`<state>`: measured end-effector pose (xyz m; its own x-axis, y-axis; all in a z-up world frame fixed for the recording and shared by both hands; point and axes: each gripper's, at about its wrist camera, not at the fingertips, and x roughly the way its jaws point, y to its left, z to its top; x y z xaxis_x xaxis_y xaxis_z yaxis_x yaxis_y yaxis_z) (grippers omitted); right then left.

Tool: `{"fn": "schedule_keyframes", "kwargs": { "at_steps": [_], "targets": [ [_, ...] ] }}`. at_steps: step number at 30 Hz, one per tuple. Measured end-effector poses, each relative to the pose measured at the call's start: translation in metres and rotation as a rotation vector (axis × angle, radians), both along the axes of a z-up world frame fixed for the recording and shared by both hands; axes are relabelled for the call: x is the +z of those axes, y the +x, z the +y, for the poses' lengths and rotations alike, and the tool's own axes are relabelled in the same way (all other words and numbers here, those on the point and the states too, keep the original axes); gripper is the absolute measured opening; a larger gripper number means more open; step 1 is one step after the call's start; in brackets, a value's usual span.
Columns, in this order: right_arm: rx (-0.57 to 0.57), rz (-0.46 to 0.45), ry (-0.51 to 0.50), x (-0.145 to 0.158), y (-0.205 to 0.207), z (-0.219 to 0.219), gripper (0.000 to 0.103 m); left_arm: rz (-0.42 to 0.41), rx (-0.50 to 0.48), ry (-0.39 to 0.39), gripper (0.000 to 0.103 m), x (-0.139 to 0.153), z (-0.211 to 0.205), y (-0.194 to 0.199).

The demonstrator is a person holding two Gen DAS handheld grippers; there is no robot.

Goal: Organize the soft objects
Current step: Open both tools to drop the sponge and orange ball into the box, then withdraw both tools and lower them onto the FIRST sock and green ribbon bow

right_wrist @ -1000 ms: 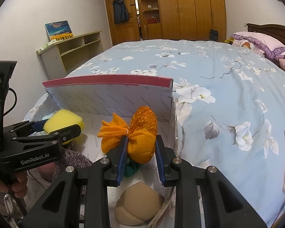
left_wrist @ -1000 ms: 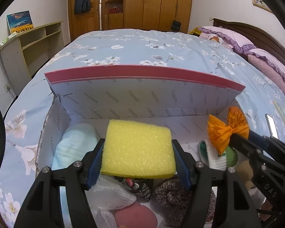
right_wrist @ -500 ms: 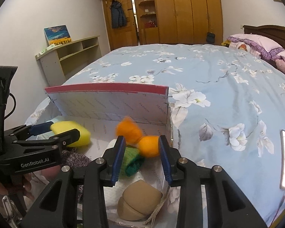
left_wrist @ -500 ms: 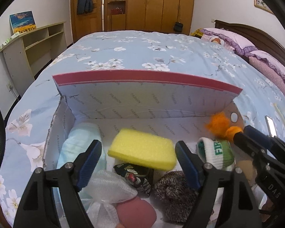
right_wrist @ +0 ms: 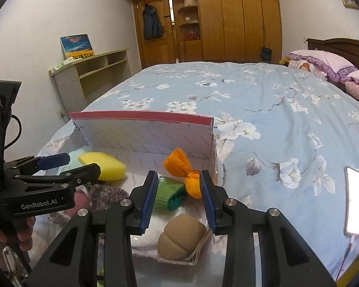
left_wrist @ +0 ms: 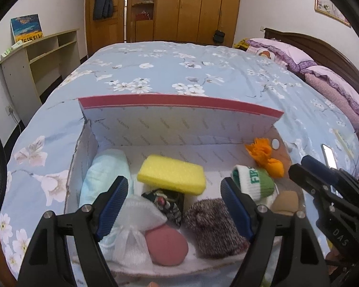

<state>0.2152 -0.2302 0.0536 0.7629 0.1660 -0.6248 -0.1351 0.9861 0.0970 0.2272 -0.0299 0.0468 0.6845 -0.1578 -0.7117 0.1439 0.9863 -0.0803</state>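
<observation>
An open white cardboard box (left_wrist: 179, 129) with a red-edged lid stands on the bed and holds soft things. A yellow sponge (left_wrist: 172, 177) lies loose on top of them, just beyond my left gripper (left_wrist: 176, 206), which is open and empty. An orange cloth bundle (right_wrist: 183, 169) rests in the box's right corner against a green-and-white sock (right_wrist: 167, 195). My right gripper (right_wrist: 178, 198) hovers above it, open, with its pads clear of the cloth. In the right wrist view the left gripper (right_wrist: 68, 165) shows at the left, over the sponge (right_wrist: 103, 165).
Also in the box are a pale blue roll (left_wrist: 103, 172), a grey knitted piece (left_wrist: 213, 224), a pink puff (left_wrist: 166, 246), white mesh (left_wrist: 131, 234) and a tan sponge (right_wrist: 182, 236). A lit phone (right_wrist: 353, 201) lies on the floral bedspread (right_wrist: 263, 100). Pillows (left_wrist: 287, 52) lie far right.
Both grippers opened and drew back and up. The yellow sponge dropped from the left one and the orange bundle from the right one, and both now lie in the box.
</observation>
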Motion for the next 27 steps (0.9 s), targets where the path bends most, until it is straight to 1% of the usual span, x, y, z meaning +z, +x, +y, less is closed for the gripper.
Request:
{"fn": "schedule_keyframes", "kwargs": {
  "at_steps": [16,27],
  "targets": [
    [0.032,0.017,0.001,0.008,-0.05,0.014,0.037,-0.01,-0.027,0.014,0.083,0.016,0.003,-0.061],
    [0.041,0.029,0.006,0.008,-0.082,0.02,0.037,0.009,-0.03,-0.011,0.083,0.014,0.008,-0.093]
  ]
}}
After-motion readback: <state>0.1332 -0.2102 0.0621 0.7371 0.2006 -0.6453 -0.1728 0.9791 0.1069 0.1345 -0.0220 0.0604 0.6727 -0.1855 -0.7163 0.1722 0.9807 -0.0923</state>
